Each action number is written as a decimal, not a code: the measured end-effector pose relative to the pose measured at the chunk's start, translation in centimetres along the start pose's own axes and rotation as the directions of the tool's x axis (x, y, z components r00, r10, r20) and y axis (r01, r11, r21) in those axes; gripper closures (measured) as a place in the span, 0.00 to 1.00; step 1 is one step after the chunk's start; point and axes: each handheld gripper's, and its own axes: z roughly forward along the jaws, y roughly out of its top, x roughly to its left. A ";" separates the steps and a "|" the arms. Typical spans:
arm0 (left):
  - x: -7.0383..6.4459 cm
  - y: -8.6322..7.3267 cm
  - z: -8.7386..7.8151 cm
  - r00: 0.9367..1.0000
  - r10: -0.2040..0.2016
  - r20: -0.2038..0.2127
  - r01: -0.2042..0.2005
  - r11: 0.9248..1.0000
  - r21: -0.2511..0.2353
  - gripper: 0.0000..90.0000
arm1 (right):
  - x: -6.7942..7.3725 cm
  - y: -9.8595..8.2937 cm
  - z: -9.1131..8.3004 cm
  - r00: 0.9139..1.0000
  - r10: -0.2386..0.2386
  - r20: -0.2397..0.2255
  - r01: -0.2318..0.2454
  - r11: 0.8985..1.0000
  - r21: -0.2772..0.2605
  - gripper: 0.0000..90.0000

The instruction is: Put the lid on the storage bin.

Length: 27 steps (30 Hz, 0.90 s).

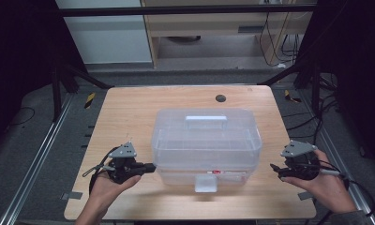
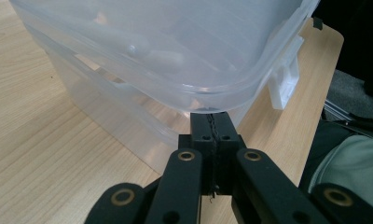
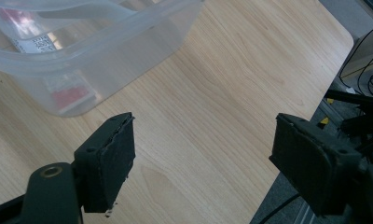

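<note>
This looks like a lab or test bay set up for recording. A plain wooden table [image 1: 129, 112] stands inside a dark metal frame [image 1: 185, 10], with rails [image 1: 40, 154] along both its side edges on a grey floor [image 1: 26, 140]. Loose cables [image 1: 274, 42] hang beyond its far right corner, by a bare shelf unit [image 1: 209, 28].

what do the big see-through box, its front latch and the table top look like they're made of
Box: most likely translucent plastic, smooth and slightly frosted; the wood and a red label show through its walls, and the lid rim catches soft highlights.
Latch: whiter, more opaque moulded plastic by the look.
Table: light wood or wood-look laminate, matt, with visible grain lines; which of the two can't be told.
</note>
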 end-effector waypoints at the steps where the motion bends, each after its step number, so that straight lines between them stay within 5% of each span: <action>1: 0.0 -0.1 -0.2 1.000 0.002 -0.002 -0.002 1.000 -0.002 1.00 | -0.1 0.0 0.1 1.000 0.007 0.006 -0.007 1.000 0.003 0.23; 9: 0.5 -0.4 -2.2 0.999 0.003 -0.034 -0.004 1.000 -0.019 1.00 | -1.2 1.2 1.4 0.998 0.045 0.031 -0.046 0.999 0.017 0.26; 14: 2.9 0.7 -2.8 0.996 -0.016 -0.093 0.015 1.000 -0.017 1.00 | -2.3 2.1 2.3 0.996 0.076 0.046 -0.076 0.997 0.015 0.31; 17: 5.0 1.5 -2.5 0.989 -0.017 -0.150 0.019 1.000 0.009 1.00 | -3.3 2.7 3.2 0.993 0.103 0.057 -0.104 0.995 0.009 0.33; 25: 8.5 2.5 -0.8 0.976 -0.031 -0.217 0.041 0.998 0.041 1.00 | -4.5 3.2 5.3 0.985 0.162 0.058 -0.162 0.987 0.000 0.35; 27: 9.8 2.6 0.1 0.966 -0.025 -0.259 0.043 0.997 0.066 1.00 | -5.1 3.3 6.3 0.981 0.183 0.064 -0.184 0.983 0.005 0.32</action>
